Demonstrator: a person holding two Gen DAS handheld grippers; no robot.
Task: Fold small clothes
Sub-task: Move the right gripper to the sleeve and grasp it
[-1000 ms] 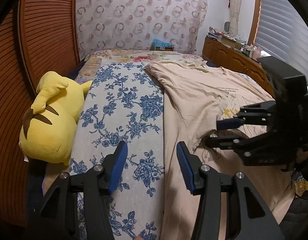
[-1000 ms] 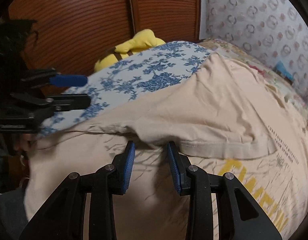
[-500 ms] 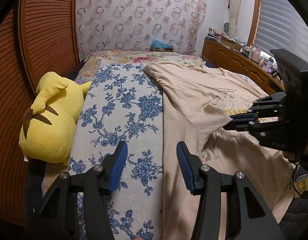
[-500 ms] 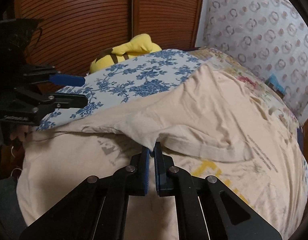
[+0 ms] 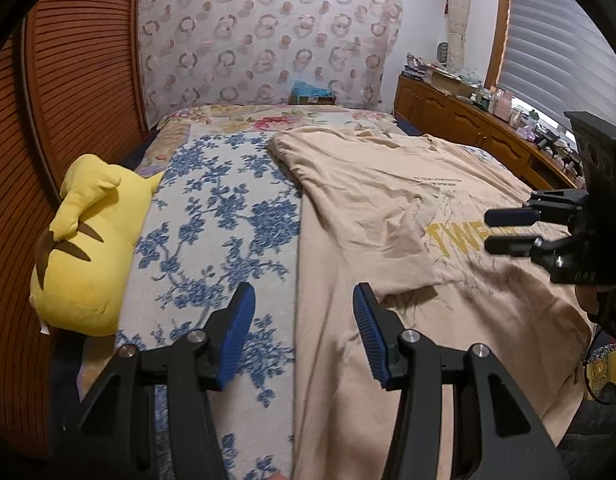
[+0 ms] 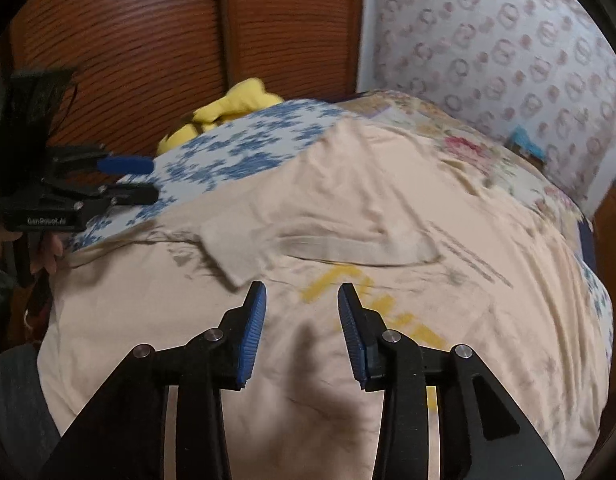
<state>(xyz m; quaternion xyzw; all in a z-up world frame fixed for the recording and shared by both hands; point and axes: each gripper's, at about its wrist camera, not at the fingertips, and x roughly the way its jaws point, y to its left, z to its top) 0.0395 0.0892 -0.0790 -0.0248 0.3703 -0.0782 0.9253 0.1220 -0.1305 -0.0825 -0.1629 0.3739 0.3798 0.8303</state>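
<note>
A beige T-shirt [image 5: 371, 208] with yellow lettering lies spread on the bed, also in the right wrist view as the T-shirt [image 6: 347, 208]. One sleeve [image 6: 244, 252] is folded inward over the chest print. My right gripper [image 6: 300, 300] hovers above the shirt's front; its jaws are opening with nothing between them. In the left wrist view the right gripper [image 5: 507, 232] appears at the right edge. My left gripper [image 5: 302, 300] is open over the shirt's left edge, holding nothing; the left gripper [image 6: 128, 180] also shows at the left of the right wrist view.
A blue floral bedsheet [image 5: 216, 224] covers the bed's left side. A yellow plush toy [image 5: 88, 248] lies against the wooden slatted wardrobe [image 5: 48, 120]. A wooden dresser [image 5: 467, 124] with clutter stands at the right, under a window blind. A person's hand [image 6: 48, 252] holds the left gripper.
The right gripper closed on the sleeve, carried it inward over the shirt's chest, then let go and drew back with jaws apart. The left gripper stayed put.
</note>
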